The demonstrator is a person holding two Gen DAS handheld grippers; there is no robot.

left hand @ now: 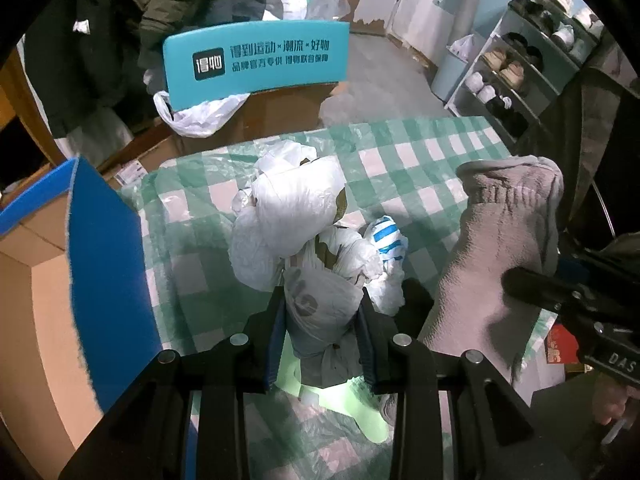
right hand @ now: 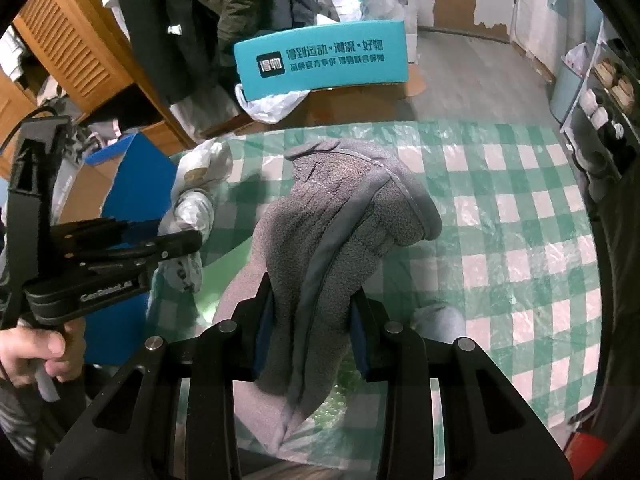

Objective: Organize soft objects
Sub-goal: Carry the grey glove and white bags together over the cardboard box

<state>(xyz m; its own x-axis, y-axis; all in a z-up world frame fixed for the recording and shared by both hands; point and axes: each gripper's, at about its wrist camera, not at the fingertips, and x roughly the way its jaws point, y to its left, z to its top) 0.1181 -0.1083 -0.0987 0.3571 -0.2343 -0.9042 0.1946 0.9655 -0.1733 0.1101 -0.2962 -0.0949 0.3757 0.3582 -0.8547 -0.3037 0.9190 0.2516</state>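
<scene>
My left gripper (left hand: 322, 312) is shut on a bundle of white plastic bags (left hand: 296, 204) and holds it above the green checked tablecloth (left hand: 400, 148). The bundle also shows at the left of the right wrist view (right hand: 196, 196), with the left gripper (right hand: 196, 242) beside it. My right gripper (right hand: 310, 316) is shut on a grey fleece glove (right hand: 340, 208), held up over the cloth (right hand: 520, 220). The glove also shows in the left wrist view (left hand: 500, 240), to the right of the bags, with the right gripper (left hand: 510, 284) clamped on it.
A blue-edged cardboard box (left hand: 80, 248) stands open at the table's left; it also shows in the right wrist view (right hand: 136, 168). A teal box (left hand: 256, 60) sits on a brown carton behind the table. A shoe rack (left hand: 532, 52) is at the right. Dark coats (right hand: 192, 8) hang behind.
</scene>
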